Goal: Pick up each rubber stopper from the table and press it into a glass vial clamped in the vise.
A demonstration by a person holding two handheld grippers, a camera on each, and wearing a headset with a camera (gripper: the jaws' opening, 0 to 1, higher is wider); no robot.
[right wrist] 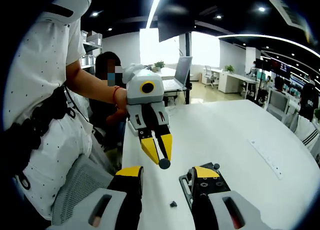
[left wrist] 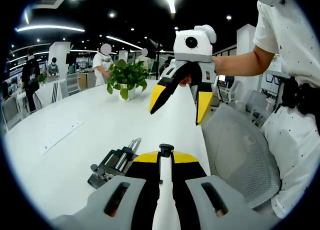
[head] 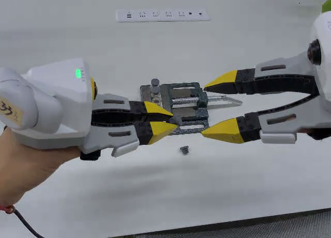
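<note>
- Head view: one vise (head: 181, 101) on the white table (head: 155, 196). One glass vial (head: 155, 95) stands upright at the vise's left end, with one fitted stopper (head: 155, 83) on top.
- One loose rubber stopper (head: 184, 150) lies on the table just in front of the vise, apart from it.
- Left hand-held gripper (head: 173, 122) at the vise's near left corner, jaws narrow. One tan sticker (head: 10, 113) on its body with writing that looks like "33"; one green light (head: 78, 73) lit.
- Right hand-held gripper (head: 205, 111) at the vise's right side, jaws wide apart and holding nothing.
- One power strip (head: 163, 14) well beyond the vise; no lettering legible.
- Left gripper view: yellow tips pinched on one held rubber stopper (left wrist: 166, 150), raised above the table to the right of the vise. Right hand-held gripper facing in, spread wide. One potted plant (left wrist: 127, 77) far beyond the vise.
- Right gripper view: own jaws wide, vise partly behind the right jaw. Held rubber stopper at the left hand-held gripper's tips, above the table. Loose rubber stopper on the table just left of the vise.
</note>
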